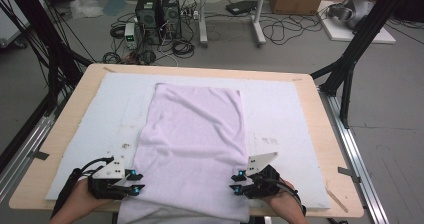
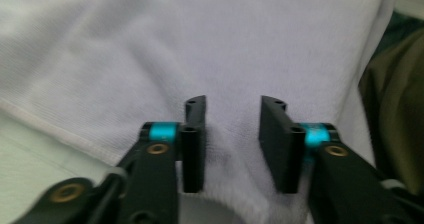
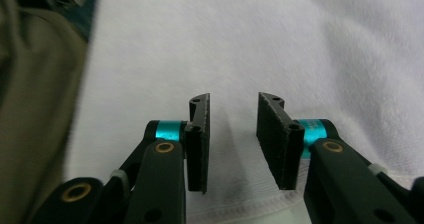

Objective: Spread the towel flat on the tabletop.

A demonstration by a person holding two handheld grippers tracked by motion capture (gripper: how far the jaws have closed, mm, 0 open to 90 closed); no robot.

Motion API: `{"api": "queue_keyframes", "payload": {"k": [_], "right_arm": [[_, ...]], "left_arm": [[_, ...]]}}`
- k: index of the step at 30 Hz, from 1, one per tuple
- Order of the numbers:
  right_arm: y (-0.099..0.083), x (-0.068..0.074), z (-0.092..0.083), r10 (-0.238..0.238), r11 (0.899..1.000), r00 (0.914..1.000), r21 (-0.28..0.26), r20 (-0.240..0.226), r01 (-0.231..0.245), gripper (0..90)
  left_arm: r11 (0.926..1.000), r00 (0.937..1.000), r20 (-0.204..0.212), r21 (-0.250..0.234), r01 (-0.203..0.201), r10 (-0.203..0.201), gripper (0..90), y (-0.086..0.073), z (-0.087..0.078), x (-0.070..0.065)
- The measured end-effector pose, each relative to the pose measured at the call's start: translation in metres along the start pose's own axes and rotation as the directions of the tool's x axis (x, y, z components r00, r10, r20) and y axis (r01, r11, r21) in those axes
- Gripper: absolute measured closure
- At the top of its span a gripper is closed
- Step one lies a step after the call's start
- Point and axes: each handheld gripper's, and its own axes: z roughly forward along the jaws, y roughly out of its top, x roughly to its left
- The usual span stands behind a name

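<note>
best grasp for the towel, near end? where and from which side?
Pinch the towel at its two near corners, where the hemmed edge hangs over the table's front. Come in from each long side, left gripper and right gripper facing inward: flat cloth offers only edges.

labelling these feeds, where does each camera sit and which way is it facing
High view: above the person's side, facing forward and down on the table and pale towel; both hands, left tongs, right tongs.
Left gripper view: rides the left tongs, facing along parted jaws at the towel.
Right gripper view: rides the right tongs, jaws parted over the towel.
Shared: the towel.
</note>
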Motion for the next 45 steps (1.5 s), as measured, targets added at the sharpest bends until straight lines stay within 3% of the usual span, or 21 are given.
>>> {"api": "queue_keyframes", "payload": {"k": [2, 3, 5, 6, 9, 11, 14, 15, 16, 17, 19, 21, 25, 26, 29, 30, 31, 35, 38, 40, 45], "right_arm": [[-0.002, 0.0, 0.004, 0.003, 1.0, 0.9999, 0.011, 0.016, -0.003, 81.4], [-0.002, -0.001, 0.002, -0.004, 1.0, 0.9996, 0.022, -0.026, 0.005, 87.5], [-0.003, 0.004, -0.002, -0.035, 0.999, 0.9976, 0.035, -0.059, 0.037, 86.4], [-0.002, 0.005, -0.005, -0.038, 0.999, 0.9981, 0.017, -0.049, 0.039, 78.1], [0.001, -0.009, -0.015, 0.039, 0.998, 0.9982, -0.044, 0.046, -0.037, 66.5], [0.005, -0.021, -0.012, 0.075, 0.997, 0.9872, -0.029, 0.141, -0.072, 55.9], [0.006, -0.036, -0.004, 0.083, 0.996, 0.9807, 0.003, 0.177, -0.085, 57.0], [0.006, -0.039, -0.001, 0.091, 0.995, 0.9805, 0.023, 0.174, -0.096, 61.2], [0.006, -0.042, 0.002, 0.094, 0.994, 0.9807, 0.039, 0.172, -0.102, 66.3], [0.006, -0.044, 0.002, 0.091, 0.995, 0.9827, 0.029, 0.162, -0.096, 83.2], [0.008, -0.046, 0.001, 0.075, 0.995, 0.9859, 0.053, 0.15, -0.084, 87.7], [0.012, -0.05, 0.0, 0.059, 0.994, 0.9742, 0.079, 0.218, -0.077, 88.3], [0.019, -0.071, -0.011, 0.108, 0.992, 0.9454, 0.034, 0.307, -0.125, 88.3], [0.02, -0.077, -0.012, 0.117, 0.991, 0.9405, 0.024, 0.319, -0.131, 88.3], [0.022, -0.09, -0.01, 0.143, 0.988, 0.929, 0.009, 0.342, -0.155, 88.2], [0.022, -0.094, -0.008, 0.151, 0.987, 0.9269, 0.004, 0.343, -0.163, 88.2], [0.021, -0.097, -0.006, 0.157, 0.986, 0.9245, 0.001, 0.347, -0.168, 88.2], [0.018, -0.102, -0.003, 0.181, 0.983, 0.9259, -0.018, 0.332, -0.185, 78.5], [0.019, -0.091, -0.016, 0.184, 0.983, 0.9314, -0.072, 0.314, -0.17, 68.2], [0.02, -0.076, -0.023, 0.146, 0.988, 0.9457, -0.089, 0.29, -0.126, 64.3], [0.014, -0.037, -0.016, 0.053, 0.995, 0.9836, -0.095, 0.172, -0.037, 56.0]], "left_arm": [[0.9997, 0.9992, 0.04, -0.024, 0.006, -0.005, 83.3, -0.002, -0.002, -0.003], [0.9998, 0.9979, 0.065, -0.017, -0.01, 0.011, 84.2, -0.003, -0.004, -0.006], [0.9989, 0.9959, 0.086, -0.041, -0.024, 0.028, 83.5, -0.003, -0.011, -0.011], [0.9985, 0.9961, 0.085, -0.052, -0.019, 0.024, 79.6, -0.002, -0.014, -0.009], [0.9968, 0.999, 0.041, -0.077, 0.02, -0.017, 62.4, 0.006, -0.014, 0.006], [0.9965, 0.9983, -0.021, -0.066, 0.052, -0.054, 53.4, 0.011, -0.009, 0.017], [0.9939, 0.9883, -0.107, -0.028, 0.107, -0.109, 52.8, 0.013, 0.004, 0.033], [0.9928, 0.9865, -0.113, 0.001, 0.12, -0.119, 55.7, 0.012, 0.009, 0.038], [0.9928, 0.9879, -0.098, -0.02, 0.118, -0.12, 64.0, 0.01, 0.011, 0.041], [0.993, 0.9874, -0.107, -0.028, 0.114, -0.117, 74.5, 0.01, 0.012, 0.042], [0.9946, 0.9875, -0.119, -0.016, 0.102, -0.103, 86.7, 0.013, 0.013, 0.043], [0.9966, 0.978, -0.192, -0.015, 0.081, -0.082, 87.7, 0.018, 0.015, 0.046], [0.9923, 0.951, -0.284, -0.059, 0.109, -0.122, 87.9, 0.028, 0.019, 0.067], [0.9911, 0.9465, -0.295, -0.06, 0.119, -0.132, 87.9, 0.031, 0.021, 0.072], [0.9854, 0.9217, -0.349, -0.078, 0.151, -0.169, 87.9, 0.037, 0.03, 0.087], [0.9834, 0.9158, -0.358, -0.075, 0.165, -0.181, 87.9, 0.038, 0.033, 0.092], [0.9832, 0.9154, -0.359, -0.075, 0.166, -0.182, 87.7, 0.037, 0.035, 0.095], [0.9797, 0.9214, -0.333, -0.089, 0.18, -0.199, 79.1, 0.035, 0.03, 0.094], [0.9821, 0.9359, -0.3, -0.096, 0.162, -0.184, 65.9, 0.032, 0.013, 0.082], [0.9821, 0.9446, -0.278, -0.117, 0.148, -0.175, 60.9, 0.029, 0.004, 0.071], [0.9876, 0.9813, -0.155, -0.126, 0.095, -0.114, 53.3, 0.022, -0.003, 0.04]]}}
